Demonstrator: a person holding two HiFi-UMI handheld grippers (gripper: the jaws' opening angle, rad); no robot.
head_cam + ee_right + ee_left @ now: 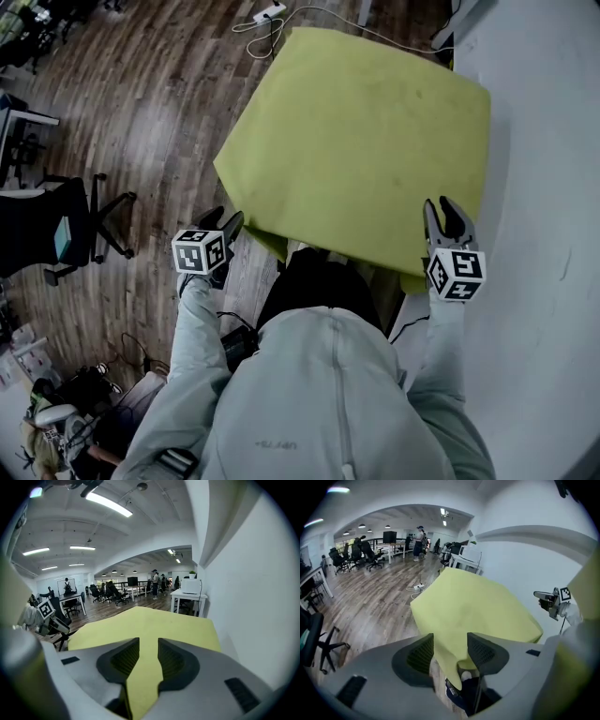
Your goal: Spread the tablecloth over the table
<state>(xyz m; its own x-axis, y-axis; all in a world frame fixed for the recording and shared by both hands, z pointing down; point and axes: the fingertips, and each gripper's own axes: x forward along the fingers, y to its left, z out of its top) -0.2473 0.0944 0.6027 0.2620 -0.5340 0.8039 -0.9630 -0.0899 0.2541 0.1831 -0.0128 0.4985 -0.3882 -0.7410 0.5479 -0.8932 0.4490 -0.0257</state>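
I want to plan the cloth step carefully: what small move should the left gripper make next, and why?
Probably close the left gripper on the tablecloth corner: its jaws stand apart, and that corner appears to hang loose between them.

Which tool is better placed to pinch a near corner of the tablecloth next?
Left tool, probably: a drooping corner of the tablecloth hangs directly between its open jaws. Right tool is open too, with cloth in its gap, but it sits over the flat top.
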